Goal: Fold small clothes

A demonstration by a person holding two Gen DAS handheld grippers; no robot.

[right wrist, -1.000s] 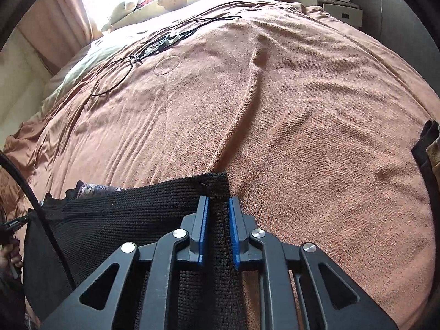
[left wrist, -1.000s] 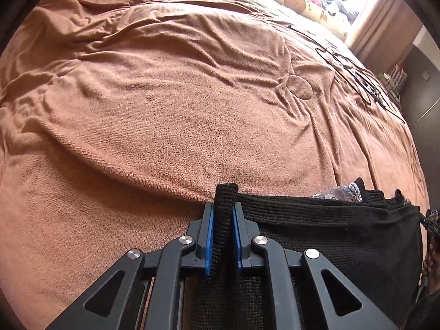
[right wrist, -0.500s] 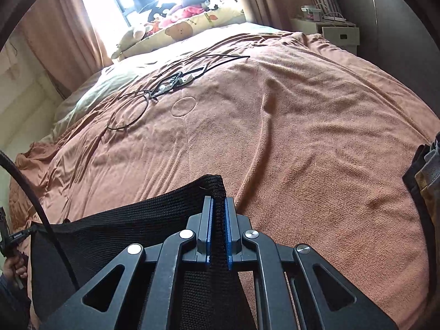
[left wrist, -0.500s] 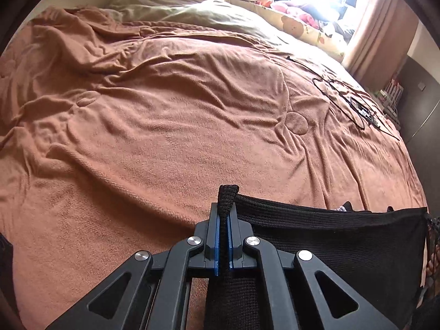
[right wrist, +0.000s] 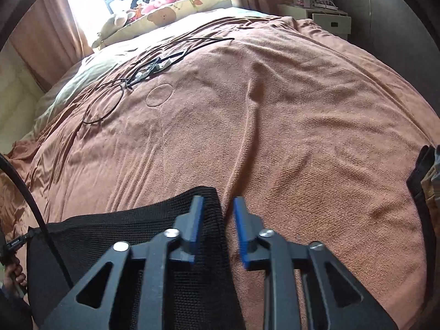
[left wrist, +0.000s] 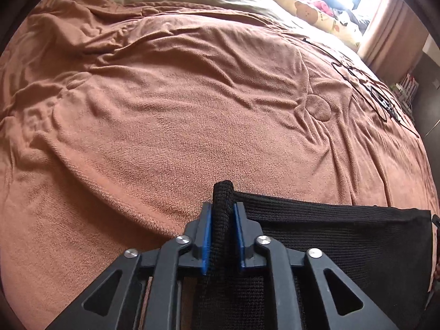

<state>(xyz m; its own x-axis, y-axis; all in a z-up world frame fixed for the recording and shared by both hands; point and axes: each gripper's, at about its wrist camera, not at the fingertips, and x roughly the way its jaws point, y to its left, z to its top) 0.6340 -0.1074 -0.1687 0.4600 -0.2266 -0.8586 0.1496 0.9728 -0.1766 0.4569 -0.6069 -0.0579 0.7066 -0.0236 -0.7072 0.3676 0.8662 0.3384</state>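
A black knitted garment (left wrist: pixel 343 236) lies spread on the brown blanket (left wrist: pixel 192 110) near the bed's front edge. My left gripper (left wrist: pixel 222 211) has its blue pads parted a little around the garment's bunched left corner, which still stands between them. My right gripper (right wrist: pixel 217 206) is open; the garment's right corner (right wrist: pixel 209 200) lies loose between its pads, close to the left pad. The garment also shows in the right wrist view (right wrist: pixel 123 236), stretching left.
Black cables (right wrist: pixel 132 82) lie on the blanket further back; they also show in the left wrist view (left wrist: pixel 374 93). Pillows and soft toys (right wrist: pixel 165 8) sit by the window. A stack of folded clothes (right wrist: pixel 426 176) is at the right edge. A white nightstand (right wrist: pixel 316 16) stands behind.
Both grippers lowered the garment onto the blanket and their pads have parted. The right gripper opened wide and let go of its corner; the left loosened.
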